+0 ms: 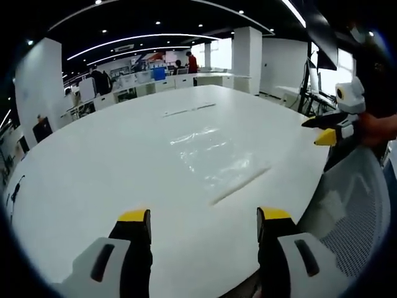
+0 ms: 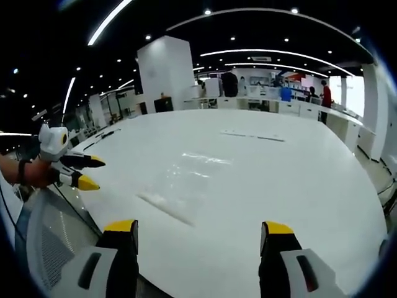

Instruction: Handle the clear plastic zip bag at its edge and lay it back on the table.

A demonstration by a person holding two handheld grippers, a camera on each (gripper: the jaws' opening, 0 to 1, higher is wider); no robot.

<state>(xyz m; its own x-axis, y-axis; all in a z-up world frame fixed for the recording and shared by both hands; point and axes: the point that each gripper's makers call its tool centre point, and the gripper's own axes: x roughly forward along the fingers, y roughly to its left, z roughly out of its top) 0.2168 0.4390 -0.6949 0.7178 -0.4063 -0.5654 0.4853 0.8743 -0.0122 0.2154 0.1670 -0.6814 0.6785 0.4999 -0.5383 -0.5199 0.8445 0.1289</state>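
Note:
The clear plastic zip bag [image 1: 214, 155] lies flat on the white table [image 1: 111, 161], its zip strip along the near edge. My left gripper [image 1: 203, 217] hovers open just short of it, with nothing between the jaws. My right gripper [image 1: 313, 131] comes in from the right, held in a hand beside the table edge. In the right gripper view the bag [image 2: 186, 180] sits ahead on the table [image 2: 298, 180]. There my right gripper [image 2: 198, 226] stands open and empty, and the left gripper [image 2: 99, 174] shows at the left with its jaws apart.
A mesh chair back [image 1: 347, 198] stands against the near table edge, also seen as the chair [image 2: 49, 242]. A thin strip [image 1: 189, 110] lies far across the table. Desks, a white pillar [image 2: 164, 74] and people are beyond.

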